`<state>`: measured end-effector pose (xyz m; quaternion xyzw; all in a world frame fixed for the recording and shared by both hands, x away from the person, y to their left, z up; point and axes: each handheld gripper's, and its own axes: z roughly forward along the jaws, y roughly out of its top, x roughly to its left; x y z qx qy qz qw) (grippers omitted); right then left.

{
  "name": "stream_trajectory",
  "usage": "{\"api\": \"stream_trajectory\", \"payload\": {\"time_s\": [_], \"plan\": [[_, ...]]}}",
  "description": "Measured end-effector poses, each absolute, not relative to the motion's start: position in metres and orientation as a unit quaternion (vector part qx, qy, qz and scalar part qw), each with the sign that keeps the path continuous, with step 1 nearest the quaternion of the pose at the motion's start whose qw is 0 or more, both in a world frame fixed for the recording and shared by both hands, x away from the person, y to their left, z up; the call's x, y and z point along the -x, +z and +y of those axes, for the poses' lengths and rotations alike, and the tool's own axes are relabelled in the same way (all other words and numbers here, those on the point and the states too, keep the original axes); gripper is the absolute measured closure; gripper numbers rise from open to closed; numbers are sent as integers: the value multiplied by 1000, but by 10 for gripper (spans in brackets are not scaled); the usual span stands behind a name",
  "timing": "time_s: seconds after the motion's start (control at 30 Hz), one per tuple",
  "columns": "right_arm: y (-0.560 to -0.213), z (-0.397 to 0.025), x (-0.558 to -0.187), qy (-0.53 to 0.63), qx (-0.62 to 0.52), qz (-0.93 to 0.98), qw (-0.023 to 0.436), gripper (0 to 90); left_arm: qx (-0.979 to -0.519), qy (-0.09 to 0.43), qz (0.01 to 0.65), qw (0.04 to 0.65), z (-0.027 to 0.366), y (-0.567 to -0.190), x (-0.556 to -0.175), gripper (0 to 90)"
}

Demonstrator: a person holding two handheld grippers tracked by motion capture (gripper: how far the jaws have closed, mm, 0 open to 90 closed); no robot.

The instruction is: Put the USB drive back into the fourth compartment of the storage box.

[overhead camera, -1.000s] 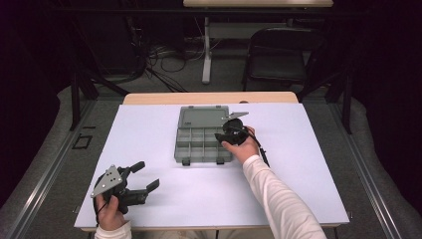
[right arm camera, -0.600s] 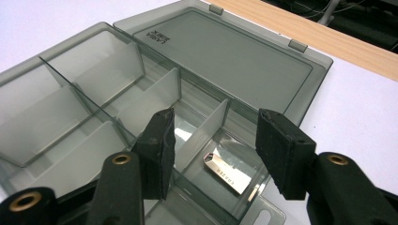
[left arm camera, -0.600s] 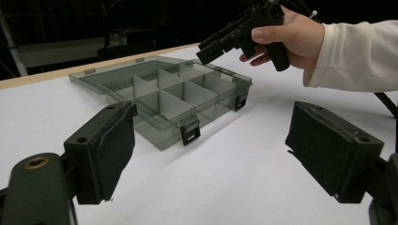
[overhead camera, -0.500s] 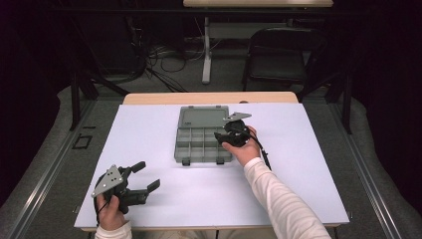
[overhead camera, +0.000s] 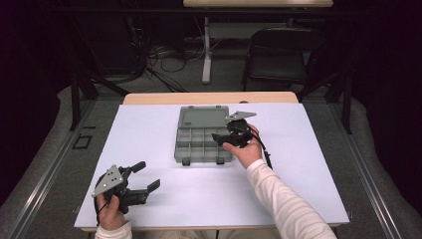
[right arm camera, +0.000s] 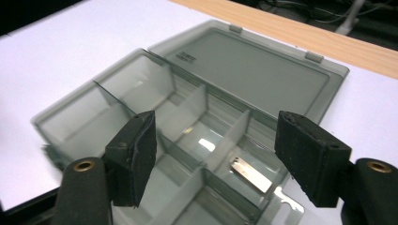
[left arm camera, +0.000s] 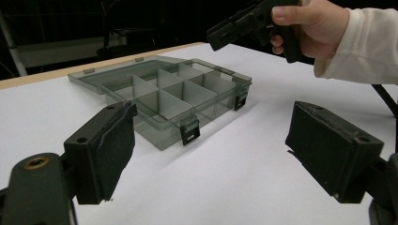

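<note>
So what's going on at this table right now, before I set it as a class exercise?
A person holds a claw in each hand at a white-covered table. The right claw, jaws open and empty, hovers over a clear grey compartment box whose lid lies open flat. A small flat metal piece lies in one compartment below it. The left claw, also open and empty, sits near the table's front left corner, well apart from the box.

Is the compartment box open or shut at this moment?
Open. The compartment box has its lid folded flat back on the table, and the dividers are exposed beneath the open right gripper.
</note>
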<state>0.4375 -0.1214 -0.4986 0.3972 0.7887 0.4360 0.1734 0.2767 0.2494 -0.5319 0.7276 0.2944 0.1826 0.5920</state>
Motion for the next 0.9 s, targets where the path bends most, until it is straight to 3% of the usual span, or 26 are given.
{"api": "stream_trajectory", "payload": {"time_s": [0.9], "plan": [[-455,-127,-386,468,-348,798,156,147,-730,183,294,590,248,-532,-277,154]]}}
